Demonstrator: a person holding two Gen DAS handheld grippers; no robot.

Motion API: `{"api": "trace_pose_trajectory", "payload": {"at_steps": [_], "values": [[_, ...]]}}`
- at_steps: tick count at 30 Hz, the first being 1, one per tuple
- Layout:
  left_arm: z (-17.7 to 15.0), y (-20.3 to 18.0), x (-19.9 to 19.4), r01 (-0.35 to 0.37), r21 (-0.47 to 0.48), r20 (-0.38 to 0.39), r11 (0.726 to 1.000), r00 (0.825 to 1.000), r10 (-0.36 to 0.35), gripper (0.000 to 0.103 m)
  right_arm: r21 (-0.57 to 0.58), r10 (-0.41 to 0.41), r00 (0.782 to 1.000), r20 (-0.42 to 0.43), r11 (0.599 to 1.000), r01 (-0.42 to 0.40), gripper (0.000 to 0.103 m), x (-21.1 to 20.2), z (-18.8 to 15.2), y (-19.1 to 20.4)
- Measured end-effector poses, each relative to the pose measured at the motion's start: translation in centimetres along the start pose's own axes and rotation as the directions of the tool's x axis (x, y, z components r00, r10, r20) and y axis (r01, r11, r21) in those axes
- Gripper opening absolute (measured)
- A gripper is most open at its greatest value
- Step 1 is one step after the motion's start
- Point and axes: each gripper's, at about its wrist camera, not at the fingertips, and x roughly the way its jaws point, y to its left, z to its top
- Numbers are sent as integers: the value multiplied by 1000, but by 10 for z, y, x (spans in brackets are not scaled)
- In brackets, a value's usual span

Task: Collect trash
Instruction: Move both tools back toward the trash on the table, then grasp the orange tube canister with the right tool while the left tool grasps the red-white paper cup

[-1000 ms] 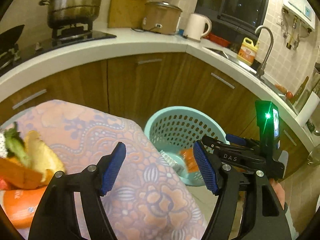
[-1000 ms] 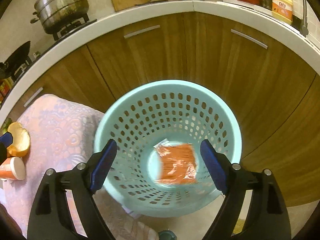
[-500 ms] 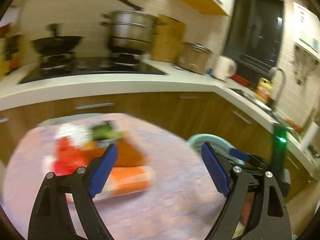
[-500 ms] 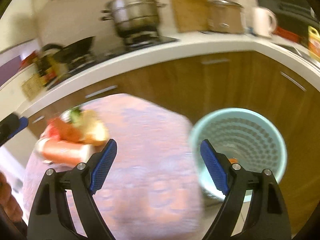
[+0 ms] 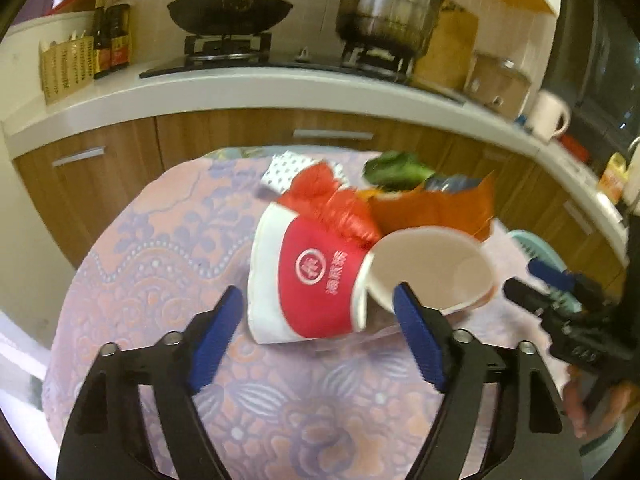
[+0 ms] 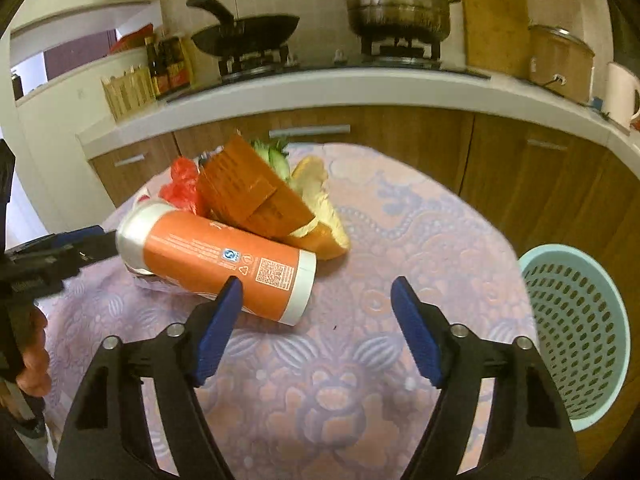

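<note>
Fingers of the left gripper are seen partly spread, having just been narrowed, with nothing pressed between the pads; the red-and-white paper cup lies on its side just ahead of them, at the near edge of the trash pile. The pile sits on the bench, a small round one under a patterned pink cloth, toward its far-left edge as the right wrist view shows it.

Noted in the pile, left to right in the right wrist view: a red plastic bag, an orange cylindrical tub lying on its side, a brown cardboard piece, green vegetable scraps, and a yellow peel.

The right gripper is likewise partly spread, its jaws just narrowed, and empty; the tub's white end lies just beside its left finger. The teal basket stands on the floor off the bench's right edge; its contents cannot be made out.

Step judged: approach for the next pick-up. A cup is likely to be taken by the left gripper, the tub by the right. The next move calls for lowering around the chosen item, closing across its body without crushing it, then carrying it over the right edge to the basket.
</note>
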Motion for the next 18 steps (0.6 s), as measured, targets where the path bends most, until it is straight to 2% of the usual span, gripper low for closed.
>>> {"api": "trace_pose_trajectory", "payload": {"at_steps": [3,6,10,13,16,17,18], "values": [[-9,8,5,-37,-10,-16,999,999,37,61,1,25,1000,-16,1000,-25,71,6,-3,1],[-18,19,0,-27,-34,-21,999,999,27,53,-10,33,999,-23,999,-34,70,7,-4,3],[-31,41,-14,-37,-66,-28,997,999,36,52,-34,108,993,-46,993,-109,60,6,-8,13],[-41,56,-24,-23,-86,-37,996,999,20,52,-67,158,986,-44,985,-161,60,0,-12,24],[-49,68,-29,-56,-81,-63,995,997,51,51,-92,220,974,-47,970,-223,60,-6,-13,35],[-51,71,-31,-28,-86,-72,996,997,22,53,-103,233,971,-47,966,-237,60,-8,-14,38],[-52,74,-35,36,-103,-72,994,996,-44,58,-114,234,971,-45,965,-237,60,-11,-14,41]]}}
